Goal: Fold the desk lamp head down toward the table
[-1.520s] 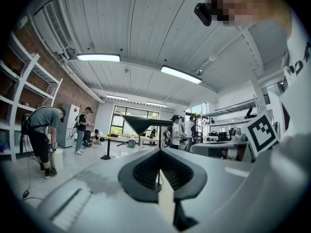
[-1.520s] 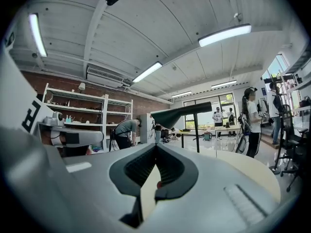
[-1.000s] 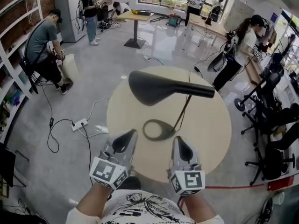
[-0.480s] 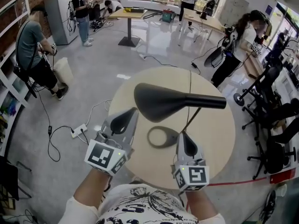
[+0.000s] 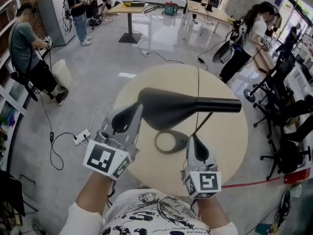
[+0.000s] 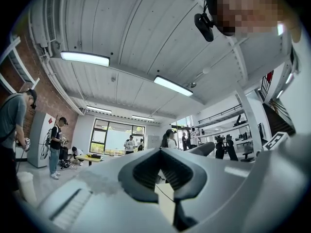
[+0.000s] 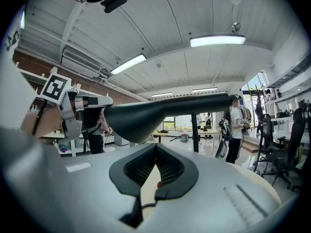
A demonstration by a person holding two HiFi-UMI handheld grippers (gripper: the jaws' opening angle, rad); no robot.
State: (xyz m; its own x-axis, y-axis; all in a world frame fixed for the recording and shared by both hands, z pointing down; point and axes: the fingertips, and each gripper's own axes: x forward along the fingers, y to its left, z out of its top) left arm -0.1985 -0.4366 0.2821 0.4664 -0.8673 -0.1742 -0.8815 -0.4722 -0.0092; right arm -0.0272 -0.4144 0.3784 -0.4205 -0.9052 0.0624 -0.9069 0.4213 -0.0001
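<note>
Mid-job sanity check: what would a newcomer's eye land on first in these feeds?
The long black desk lamp head stands out first, level above the round beige table and its own black ring-shaped base. Next come the left gripper beside the head's wide end and the right gripper lower, near the thin stem, both with jaws together and empty.

Lamp base sits mid table, lamp head above it, reaching left. Left gripper just left of the head; right gripper near-right of the base.
</note>
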